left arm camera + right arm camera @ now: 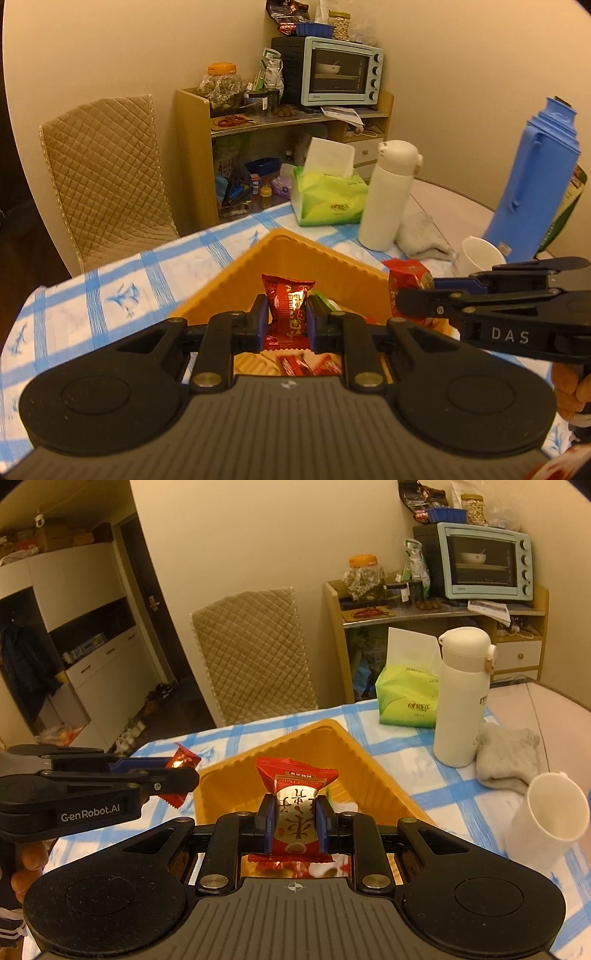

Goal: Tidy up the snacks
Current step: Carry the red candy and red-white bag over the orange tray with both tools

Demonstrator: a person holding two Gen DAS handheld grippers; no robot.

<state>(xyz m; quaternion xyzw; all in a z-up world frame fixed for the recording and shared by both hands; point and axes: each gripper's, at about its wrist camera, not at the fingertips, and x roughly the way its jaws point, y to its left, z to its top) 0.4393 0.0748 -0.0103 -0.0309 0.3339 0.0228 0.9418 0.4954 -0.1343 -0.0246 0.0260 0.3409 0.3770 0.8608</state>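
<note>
Right wrist view: "GenRobot.AI" left hand-held gripper (177,775) and right hand-held gripper (295,821), each pinching red snack packet (297,805).

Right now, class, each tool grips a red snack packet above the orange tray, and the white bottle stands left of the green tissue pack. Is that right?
Not quite. Both wrist views show the white bottle right of the green tissue pack. The rest holds.

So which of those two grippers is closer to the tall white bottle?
Right. The right gripper holds its red snack beside the white bottle; the left gripper sits farther off, across the orange tray.
</note>
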